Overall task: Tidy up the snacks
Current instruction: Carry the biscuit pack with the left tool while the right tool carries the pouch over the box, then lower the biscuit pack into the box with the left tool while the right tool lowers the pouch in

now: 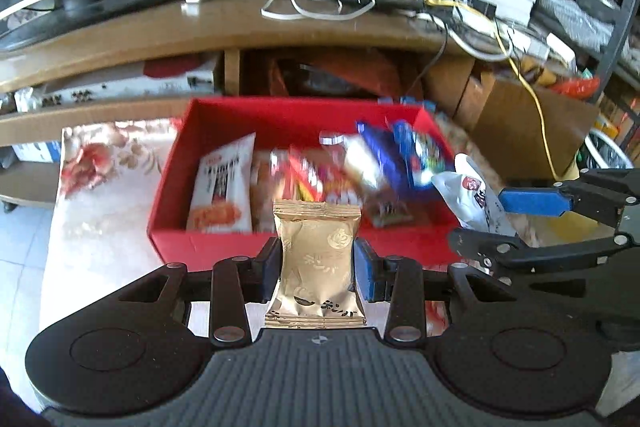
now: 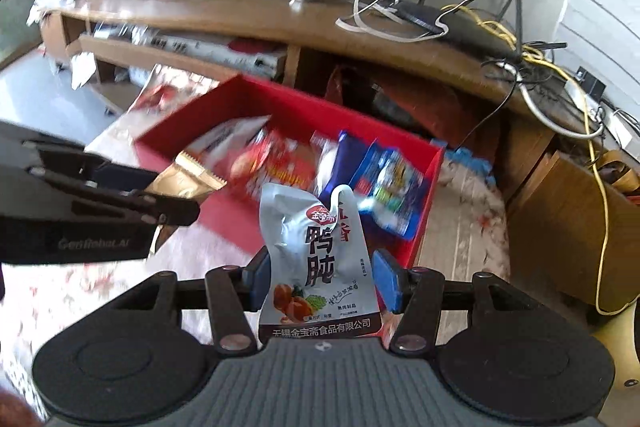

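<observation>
Cluttered TV stand behind, floral worktop (image 1: 92, 187) below, red box (image 1: 224, 245) of snacks ahead. My left hand-held gripper (image 1: 318, 269) pinches a gold pack (image 1: 318, 259), just short of the box's near wall. Right hand-held gripper (image 2: 320, 277) pinches a white pouch (image 2: 316, 251), same spot. Advice: clear the wall first, drop each into a gap, stagger releases so the grippers don't clash.

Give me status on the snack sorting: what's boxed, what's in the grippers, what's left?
Done: the red box already holds several packets. In hand: the left gripper is shut on a gold snack packet, and the right gripper is shut on a white duck gizzard pouch, both short of the box. Left: placing these two. No other loose snacks are clearly visible.
</observation>
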{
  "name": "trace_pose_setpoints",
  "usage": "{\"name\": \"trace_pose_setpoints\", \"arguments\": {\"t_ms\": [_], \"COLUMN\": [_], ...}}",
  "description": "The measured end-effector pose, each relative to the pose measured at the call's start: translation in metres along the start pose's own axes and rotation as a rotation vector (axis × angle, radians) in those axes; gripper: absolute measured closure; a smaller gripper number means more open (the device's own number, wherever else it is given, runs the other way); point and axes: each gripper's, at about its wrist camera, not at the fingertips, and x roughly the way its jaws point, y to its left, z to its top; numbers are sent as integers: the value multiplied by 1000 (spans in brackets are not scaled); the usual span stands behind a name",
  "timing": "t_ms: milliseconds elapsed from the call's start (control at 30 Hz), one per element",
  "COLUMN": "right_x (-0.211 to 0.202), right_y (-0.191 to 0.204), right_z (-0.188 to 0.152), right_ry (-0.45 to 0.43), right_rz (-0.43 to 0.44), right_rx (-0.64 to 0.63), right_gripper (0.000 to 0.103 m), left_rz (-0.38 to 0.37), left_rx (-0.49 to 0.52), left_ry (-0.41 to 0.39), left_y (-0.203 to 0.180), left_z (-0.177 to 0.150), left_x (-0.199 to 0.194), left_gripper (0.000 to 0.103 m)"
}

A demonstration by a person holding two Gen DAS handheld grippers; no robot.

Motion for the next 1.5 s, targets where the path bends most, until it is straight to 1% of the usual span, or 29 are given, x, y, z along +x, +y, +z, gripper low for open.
{"name": "trace_pose_setpoints", "arguments": {"t_ms": [133, 300, 633, 900, 1500], "right_x": [2, 12, 42, 68, 84], "right_y": [-9, -19, -31, -34, -34], "right_z": [19, 40, 63, 68, 69], "right_ry": [-37, -60, -56, -18, 11], "right_rz": [-13, -24, -28, -32, -35], "right_rx": [47, 88, 124, 131, 132], "right_gripper": [52, 52, 52, 52, 52], "left_rz": [0, 6, 52, 71, 107], "left_rx": [-9, -18, -36, -37, -27], "left_ry": [-31, -60, -58, -19, 6], "left_y": [-3, -4, 4, 7, 8], "left_z": [17, 32, 55, 55, 55], "left_x": [5, 10, 39, 58, 71], "left_gripper": [57, 57, 57, 57, 57]}}
